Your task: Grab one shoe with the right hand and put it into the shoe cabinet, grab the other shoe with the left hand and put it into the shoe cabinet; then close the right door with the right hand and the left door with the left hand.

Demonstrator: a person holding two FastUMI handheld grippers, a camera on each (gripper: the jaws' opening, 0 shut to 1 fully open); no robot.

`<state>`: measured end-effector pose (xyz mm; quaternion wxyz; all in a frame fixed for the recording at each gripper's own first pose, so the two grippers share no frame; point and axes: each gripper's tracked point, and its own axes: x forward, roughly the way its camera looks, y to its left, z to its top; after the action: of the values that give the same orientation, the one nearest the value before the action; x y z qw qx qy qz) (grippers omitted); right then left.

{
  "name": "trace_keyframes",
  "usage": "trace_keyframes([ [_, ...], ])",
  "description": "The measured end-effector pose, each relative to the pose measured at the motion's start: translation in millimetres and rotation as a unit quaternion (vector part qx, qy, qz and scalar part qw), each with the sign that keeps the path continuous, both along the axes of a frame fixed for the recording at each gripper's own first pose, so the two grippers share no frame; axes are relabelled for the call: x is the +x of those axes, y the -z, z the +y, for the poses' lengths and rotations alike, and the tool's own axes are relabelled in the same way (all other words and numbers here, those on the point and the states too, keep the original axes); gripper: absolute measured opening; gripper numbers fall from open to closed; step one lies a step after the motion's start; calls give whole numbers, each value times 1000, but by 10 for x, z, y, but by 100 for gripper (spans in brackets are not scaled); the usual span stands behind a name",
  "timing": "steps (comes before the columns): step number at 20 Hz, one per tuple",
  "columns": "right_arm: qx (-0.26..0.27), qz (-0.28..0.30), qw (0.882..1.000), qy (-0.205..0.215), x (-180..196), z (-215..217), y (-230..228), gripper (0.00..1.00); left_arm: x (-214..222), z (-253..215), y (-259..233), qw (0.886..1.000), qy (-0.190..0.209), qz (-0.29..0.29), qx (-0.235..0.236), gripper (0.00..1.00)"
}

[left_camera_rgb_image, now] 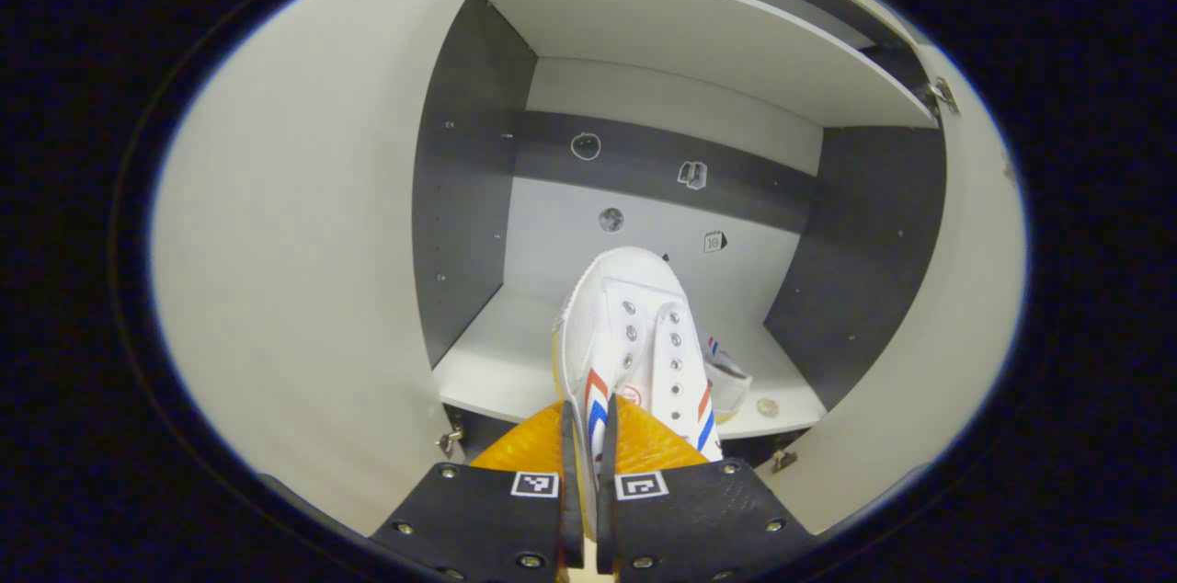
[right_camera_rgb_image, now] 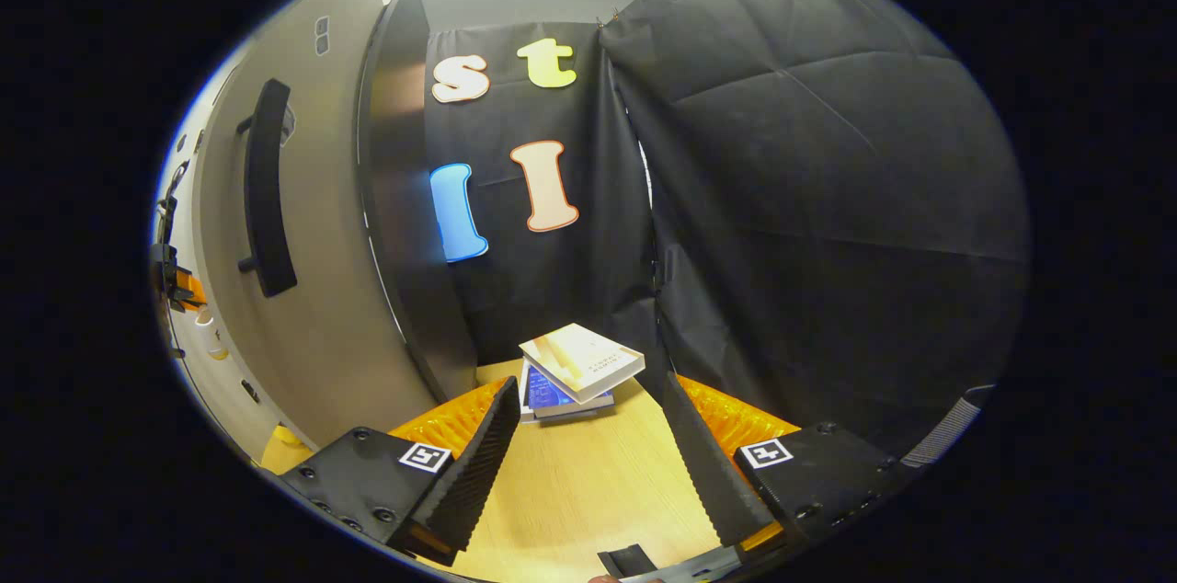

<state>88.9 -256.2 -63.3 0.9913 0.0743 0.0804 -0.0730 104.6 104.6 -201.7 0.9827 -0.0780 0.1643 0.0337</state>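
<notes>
A white shoe (left_camera_rgb_image: 634, 335) with red and blue stripes is pinched at its heel end between the left gripper (left_camera_rgb_image: 588, 482), whose fingers press together on it; its toe points into the open shoe cabinet (left_camera_rgb_image: 644, 151), above the lower shelf (left_camera_rgb_image: 497, 353). The second shoe (left_camera_rgb_image: 728, 376) lies on that shelf, mostly hidden behind the first. The right gripper (right_camera_rgb_image: 588, 463) hovers with jaws apart and empty over a wooden table (right_camera_rgb_image: 588, 491), facing stacked books (right_camera_rgb_image: 575, 371) beside the right door (right_camera_rgb_image: 303, 289), whose handle (right_camera_rgb_image: 267, 188) shows.
</notes>
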Motion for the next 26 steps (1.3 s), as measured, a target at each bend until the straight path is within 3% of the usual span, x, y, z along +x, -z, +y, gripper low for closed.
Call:
trace_keyframes([
  [8,-3,10,999,45,-5,-417,107,98,12,-45,62,1000,-11,19,19,7],
  [12,-5,5,997,72,1,-533,-24,98,62,-23,95,999,7,53,-9,7],
  [20,3,12,993,119,-224,-546,49,98,131,-100,267,994,26,105,-7,7],
  [23,35,15,991,131,-340,-463,44,98,179,-80,216,996,35,88,1,27],
  [24,46,16,990,133,-355,-439,34,98,172,-67,154,996,39,78,8,27],
  [26,57,12,989,139,-367,-428,-24,98,144,-72,84,997,44,61,28,75],
])
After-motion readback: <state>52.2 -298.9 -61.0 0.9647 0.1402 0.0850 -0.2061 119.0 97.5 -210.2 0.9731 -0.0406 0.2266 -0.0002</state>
